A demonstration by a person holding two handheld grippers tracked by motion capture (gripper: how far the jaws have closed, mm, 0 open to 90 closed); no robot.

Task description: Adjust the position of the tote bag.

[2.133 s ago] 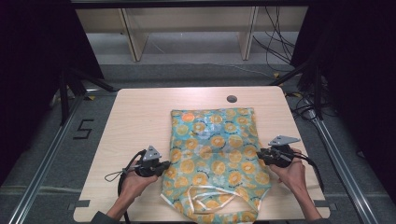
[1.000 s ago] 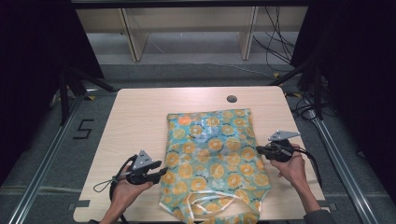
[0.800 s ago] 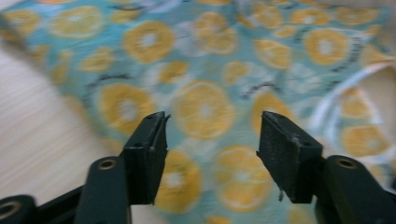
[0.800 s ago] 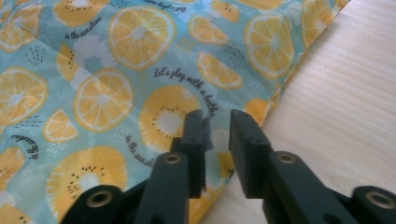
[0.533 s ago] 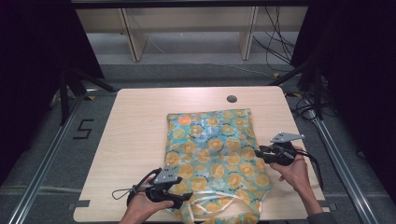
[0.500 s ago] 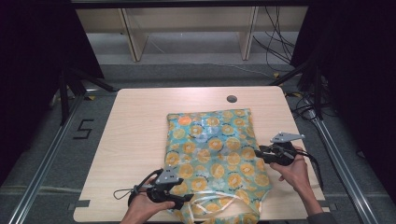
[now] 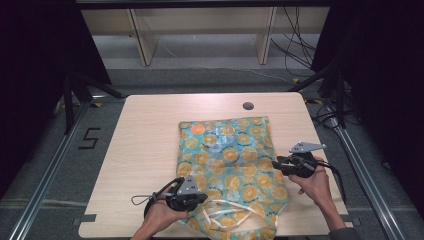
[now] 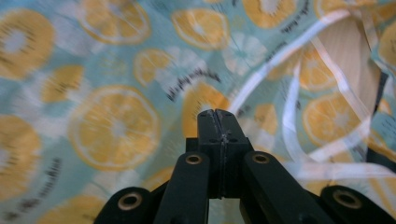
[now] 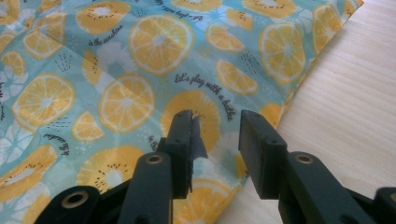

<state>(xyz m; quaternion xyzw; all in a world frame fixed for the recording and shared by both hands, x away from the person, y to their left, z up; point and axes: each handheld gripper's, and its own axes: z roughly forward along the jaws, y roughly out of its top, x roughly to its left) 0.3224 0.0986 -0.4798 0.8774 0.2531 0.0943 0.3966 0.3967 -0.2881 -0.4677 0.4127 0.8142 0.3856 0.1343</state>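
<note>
- Pale wood is seen as the table [image 7: 145, 150] top, with one round hole [image 7: 248, 106] near its far edge and a "5" [image 7: 90, 138] marked on the floor beside it.
- One cloth bag [image 7: 227, 160], turquoise and printed with orange slices, is laid flat on the table; two white ribbon handles [image 7: 227, 217] are seen curling at its near, open end.
- Printed on the cloth, "let's play with a bathe" [image 9: 203, 89] can be read just beyond the right jaws, and "in the sunshine" farther off; other lines are too blurred to be read.
- Two grippers are held, one in each hand.
- The left gripper [image 8: 218, 113] is seen with its jaws pressed together, having just been closing; the bag lies directly under and ahead of the tips, near its open end, and whether cloth is pinched between them cannot be told.
- The right gripper [image 9: 215, 122] is held with its jaws apart over the bag's side edge; the printed cloth is seen through the gap, with bare table just beside the outer jaw.
</note>
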